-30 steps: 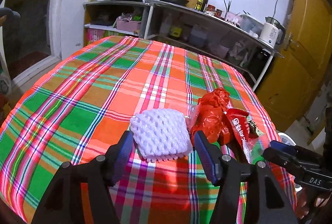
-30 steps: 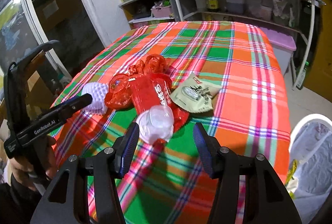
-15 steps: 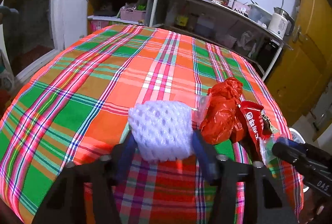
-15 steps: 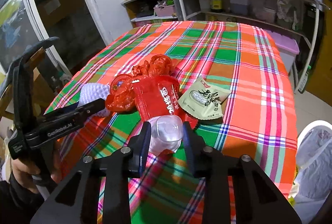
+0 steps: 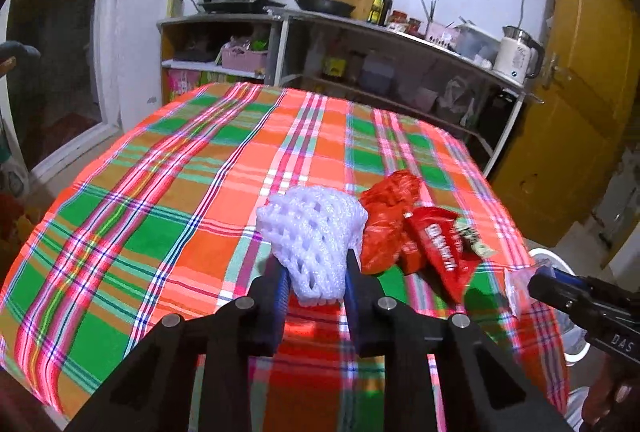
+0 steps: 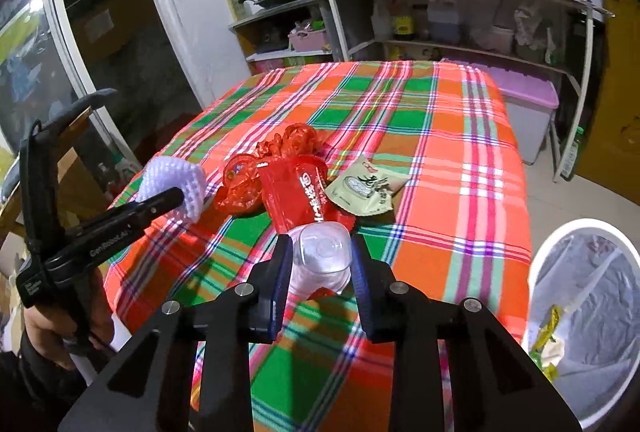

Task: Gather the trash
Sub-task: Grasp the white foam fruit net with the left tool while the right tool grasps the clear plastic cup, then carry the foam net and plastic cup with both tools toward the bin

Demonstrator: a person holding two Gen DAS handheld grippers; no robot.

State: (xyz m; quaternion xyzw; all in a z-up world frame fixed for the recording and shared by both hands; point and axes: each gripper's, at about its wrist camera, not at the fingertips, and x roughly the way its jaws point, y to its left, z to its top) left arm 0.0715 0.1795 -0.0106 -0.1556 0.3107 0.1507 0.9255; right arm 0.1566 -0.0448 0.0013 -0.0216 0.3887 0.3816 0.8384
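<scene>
The white foam net (image 5: 316,236), seen from the left wrist, sits pinched between the closing jaws of the left gripper (image 5: 316,282), just left of the crumpled red bag (image 5: 386,228) on the plaid-covered surface (image 5: 160,200), with the red wrapper (image 5: 442,248) just past the bag on its right. From the right wrist, the right gripper (image 6: 320,268) is pressed onto a clear plastic cup (image 6: 320,256) just in front of that red bag (image 6: 256,184), a green packet (image 6: 362,192) lies to the bag's right, and a white lined bin (image 6: 588,312) stands well off to the right beside the surface.
</scene>
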